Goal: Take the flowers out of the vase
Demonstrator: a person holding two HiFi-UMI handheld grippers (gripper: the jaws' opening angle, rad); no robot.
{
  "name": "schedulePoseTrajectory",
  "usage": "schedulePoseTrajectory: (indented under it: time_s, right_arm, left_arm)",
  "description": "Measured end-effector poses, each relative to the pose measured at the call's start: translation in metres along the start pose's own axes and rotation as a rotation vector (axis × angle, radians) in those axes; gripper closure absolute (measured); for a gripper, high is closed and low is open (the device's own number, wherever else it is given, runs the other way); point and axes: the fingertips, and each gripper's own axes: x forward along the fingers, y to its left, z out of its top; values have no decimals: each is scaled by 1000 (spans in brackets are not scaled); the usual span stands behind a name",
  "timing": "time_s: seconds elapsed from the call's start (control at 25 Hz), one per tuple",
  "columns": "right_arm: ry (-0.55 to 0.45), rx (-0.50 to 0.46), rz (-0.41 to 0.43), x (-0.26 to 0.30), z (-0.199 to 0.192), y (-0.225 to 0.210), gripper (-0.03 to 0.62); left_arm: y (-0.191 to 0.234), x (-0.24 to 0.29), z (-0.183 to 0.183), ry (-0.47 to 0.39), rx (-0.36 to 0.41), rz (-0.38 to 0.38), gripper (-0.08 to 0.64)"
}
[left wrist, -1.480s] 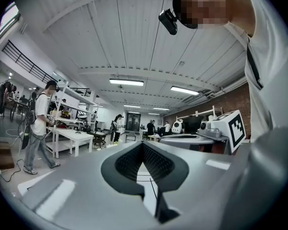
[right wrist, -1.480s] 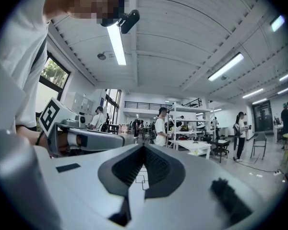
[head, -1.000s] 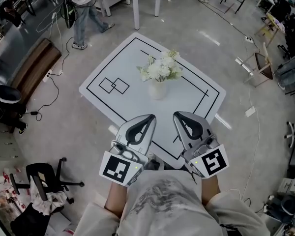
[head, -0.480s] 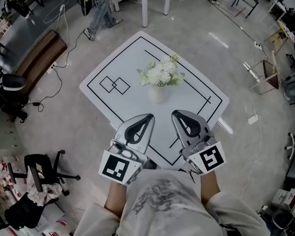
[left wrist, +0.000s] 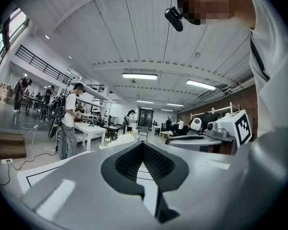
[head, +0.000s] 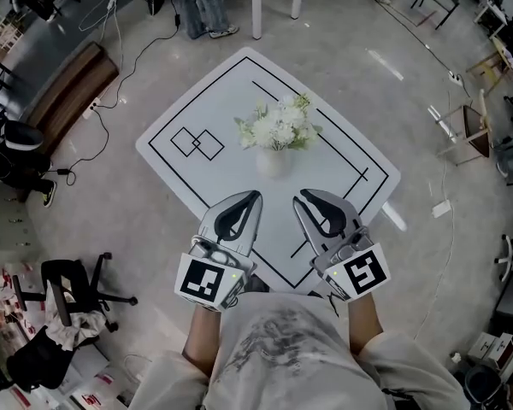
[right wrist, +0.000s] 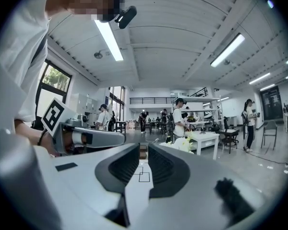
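Left gripper (head: 251, 196) sits lower centre-left in the head view, jaws pressed together, nothing in them. Up-frame of it, dead centre, the white flowers (head: 279, 126) are standing in the white vase (head: 274, 161) on the white table (head: 188, 101) with black lines, well apart from both grippers. Right gripper (head: 301, 196) is lower centre-right, jaws parted by just a sliver and empty. In its own view the flowers (right wrist: 183, 143) peek over the right jaw.
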Motion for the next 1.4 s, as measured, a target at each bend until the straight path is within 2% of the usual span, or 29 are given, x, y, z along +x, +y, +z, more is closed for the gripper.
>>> schedulePoseTrajectory:
  time_s: [0.32, 0.68, 1.4]
  right_arm:
    - [17, 9, 11, 0, -8, -10, 534]
    - [31, 18, 4, -1, -14, -20, 534]
    - [50, 24, -2, 5, -18, -25, 534]
  left_arm:
    - [6, 21, -23, 34, -4, -2, 534]
    - [16, 45, -44, 54, 9, -21, 477]
    - [41, 75, -98, 112, -62, -14, 330]
